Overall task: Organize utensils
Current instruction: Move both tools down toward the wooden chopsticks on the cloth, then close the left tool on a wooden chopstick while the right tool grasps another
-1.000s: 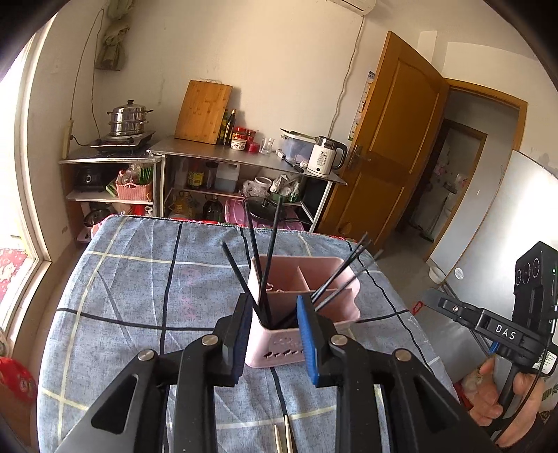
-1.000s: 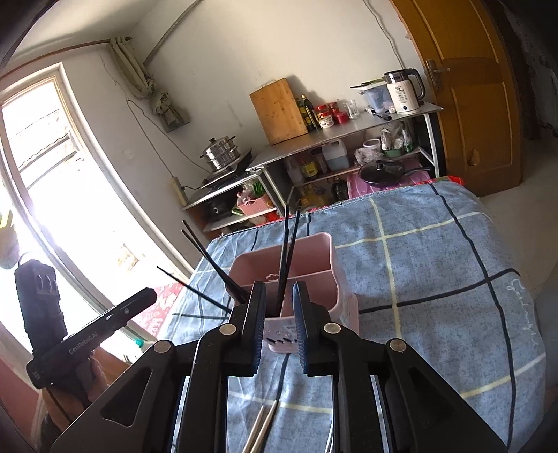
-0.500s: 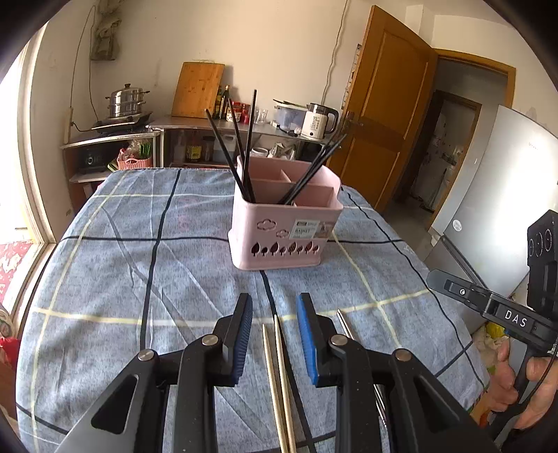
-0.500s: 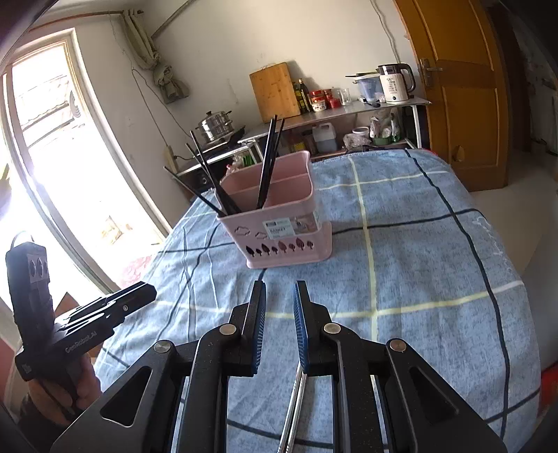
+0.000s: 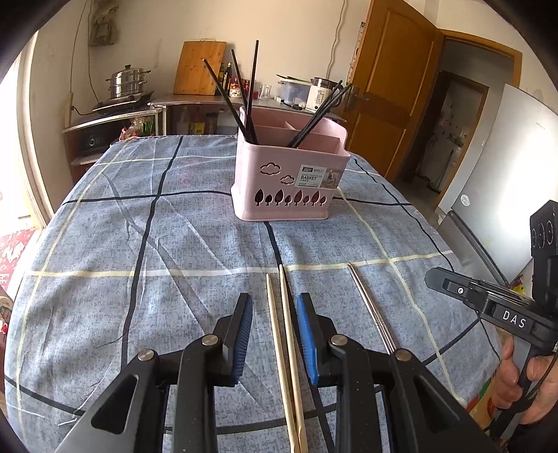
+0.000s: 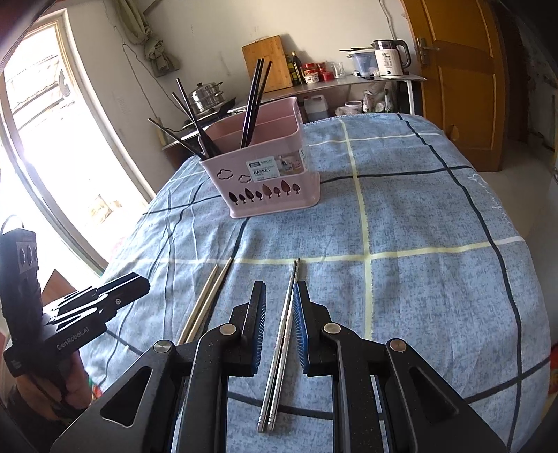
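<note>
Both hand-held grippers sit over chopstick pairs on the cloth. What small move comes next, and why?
Probably close both. The left hand-held gripper is open with the wooden chopsticks between its pads; the right hand-held gripper is open around the metal chopsticks. Both pairs lie flat, outside the pink basket.

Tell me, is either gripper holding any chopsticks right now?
No. Both are open: left gripper straddles the wooden chopsticks, right gripper straddles the metal chopsticks lying on the table.

Sunlit window [image 6: 52, 146], white walls [image 5: 296, 31], wooden door [image 5: 387, 101], steel shelf [image 6: 348, 82] with kettle [image 6: 389, 57]
</note>
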Action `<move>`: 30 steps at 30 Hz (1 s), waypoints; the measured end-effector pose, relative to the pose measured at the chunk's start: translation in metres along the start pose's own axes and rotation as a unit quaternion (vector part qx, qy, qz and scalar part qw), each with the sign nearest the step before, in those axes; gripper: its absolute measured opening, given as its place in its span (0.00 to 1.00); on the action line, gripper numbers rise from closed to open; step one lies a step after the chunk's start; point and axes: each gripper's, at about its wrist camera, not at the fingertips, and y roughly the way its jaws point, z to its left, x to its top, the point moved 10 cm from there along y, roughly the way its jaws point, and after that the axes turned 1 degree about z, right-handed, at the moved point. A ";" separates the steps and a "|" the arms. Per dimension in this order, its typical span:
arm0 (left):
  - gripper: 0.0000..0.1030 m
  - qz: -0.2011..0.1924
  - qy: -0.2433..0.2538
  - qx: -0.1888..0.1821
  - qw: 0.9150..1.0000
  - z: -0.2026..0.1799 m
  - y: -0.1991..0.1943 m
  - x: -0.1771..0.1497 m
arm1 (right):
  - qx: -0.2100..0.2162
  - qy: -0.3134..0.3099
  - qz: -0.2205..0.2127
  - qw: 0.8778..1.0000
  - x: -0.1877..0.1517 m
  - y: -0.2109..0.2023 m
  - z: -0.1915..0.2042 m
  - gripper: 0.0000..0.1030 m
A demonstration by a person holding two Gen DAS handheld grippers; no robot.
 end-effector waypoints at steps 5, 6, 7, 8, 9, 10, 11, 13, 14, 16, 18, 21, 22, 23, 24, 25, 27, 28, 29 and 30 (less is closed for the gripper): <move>0.25 0.016 -0.003 0.003 1.000 0.005 0.015 -0.007 | -0.004 -0.003 0.018 1.000 -0.008 0.013 -0.002 0.16; 0.25 0.020 -0.003 0.003 1.000 0.006 0.018 -0.008 | -0.004 -0.003 0.021 1.000 -0.009 0.016 -0.001 0.16; 0.25 0.023 -0.004 0.003 1.000 0.007 0.021 -0.009 | -0.004 -0.003 0.024 1.000 -0.010 0.017 -0.001 0.16; 0.25 0.026 -0.005 0.003 1.000 0.009 0.025 -0.010 | -0.004 -0.003 0.026 1.000 -0.010 0.019 0.001 0.16; 0.25 0.030 -0.007 0.003 1.000 0.010 0.030 -0.011 | -0.003 -0.003 0.028 1.000 -0.010 0.021 0.002 0.16; 0.25 0.035 -0.008 0.004 0.999 0.012 0.035 -0.012 | -0.002 -0.003 0.030 1.000 -0.010 0.024 0.003 0.16; 0.25 0.040 -0.010 0.004 0.999 0.013 0.040 -0.012 | 0.001 -0.003 0.033 0.999 -0.010 0.027 0.005 0.16; 0.25 0.048 -0.012 0.002 0.999 0.014 0.049 -0.012 | 0.001 -0.004 0.037 0.999 -0.010 0.032 0.008 0.16; 0.25 0.051 -0.013 0.001 0.999 0.014 0.054 -0.012 | 0.002 -0.005 0.039 0.999 -0.009 0.034 0.009 0.16; 0.25 0.058 -0.011 0.000 0.998 0.014 0.062 -0.012 | 0.003 -0.003 0.042 0.999 -0.010 0.037 0.009 0.16; 0.25 0.066 -0.007 0.002 0.998 0.013 0.071 -0.013 | 0.001 -0.001 0.046 0.999 -0.011 0.040 0.007 0.16; 0.25 0.082 -0.004 0.010 0.997 0.013 0.085 -0.015 | -0.001 0.004 0.049 0.999 -0.011 0.042 0.004 0.16; 0.25 0.077 -0.002 0.012 0.997 0.013 0.086 -0.014 | -0.001 0.005 0.050 0.999 -0.011 0.043 0.003 0.16; 0.25 0.077 0.001 0.015 0.997 0.013 0.087 -0.013 | -0.001 0.006 0.051 0.999 -0.010 0.044 0.002 0.16; 0.25 0.076 0.006 0.019 0.997 0.012 0.088 -0.012 | -0.002 0.006 0.051 0.999 -0.010 0.045 0.002 0.16; 0.24 0.076 0.010 0.025 0.997 0.012 0.090 -0.011 | -0.002 0.006 0.052 0.999 -0.010 0.046 0.002 0.16; 0.14 0.075 0.025 0.044 0.996 0.012 0.092 -0.011 | 0.000 0.008 0.057 0.998 -0.010 0.049 0.003 0.16; 0.08 0.074 0.031 0.052 0.995 0.014 0.092 -0.010 | 0.001 0.008 0.058 0.998 -0.010 0.051 0.005 0.16; 0.06 0.075 0.028 0.049 0.996 0.015 0.092 -0.010 | 0.002 0.006 0.060 0.998 -0.010 0.053 0.007 0.16; 0.05 0.076 0.020 0.042 0.996 0.018 0.091 -0.011 | 0.004 0.005 0.062 0.998 -0.010 0.055 0.010 0.16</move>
